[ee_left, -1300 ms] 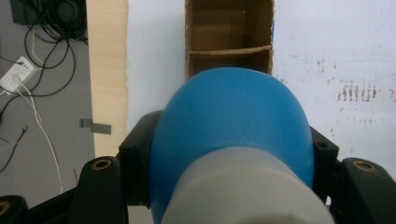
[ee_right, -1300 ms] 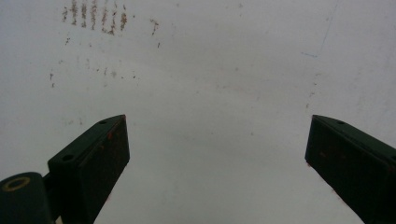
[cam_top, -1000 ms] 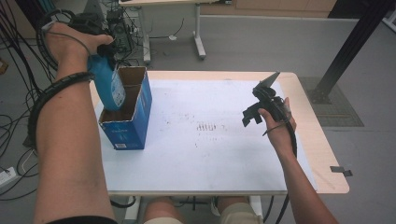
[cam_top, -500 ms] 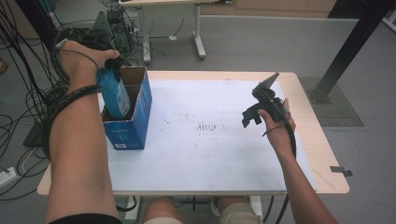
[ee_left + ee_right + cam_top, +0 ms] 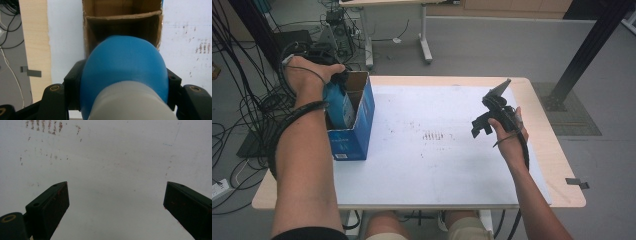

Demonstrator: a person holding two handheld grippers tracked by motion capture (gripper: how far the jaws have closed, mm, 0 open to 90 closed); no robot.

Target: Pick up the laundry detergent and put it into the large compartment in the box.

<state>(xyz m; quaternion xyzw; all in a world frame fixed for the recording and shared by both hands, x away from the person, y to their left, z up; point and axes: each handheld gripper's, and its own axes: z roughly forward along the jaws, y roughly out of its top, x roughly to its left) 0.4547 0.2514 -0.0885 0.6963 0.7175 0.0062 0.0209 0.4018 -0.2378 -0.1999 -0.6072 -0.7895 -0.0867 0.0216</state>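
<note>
At the left edge of the surface [image 5: 412, 185], a blue cardboard box [image 5: 357, 135] stands with its top open, brown inside and split by a cardboard divider. The left hand [image 5: 307, 75] holds the left tool [image 5: 343, 80] right above the box, and that tool is clamped on a blue bottle [image 5: 339, 107] that reaches down into the nearer compartment. In the left gripper view the bottle's rounded blue end [image 5: 123, 67] points into the open box [image 5: 122, 25], its pale grey part sits nearest the camera, and a black jaw presses it on each side.

Toward the middle, the white top of the surface carries a patch of small reddish-brown marks [image 5: 434, 135].

On the right, the right hand [image 5: 507, 132] holds the right tool [image 5: 484, 125] above the surface, well apart from the box. Its jaws stand wide apart with nothing between them, and the right gripper view shows only the stained white top [image 5: 112, 157] in the gap.
</note>
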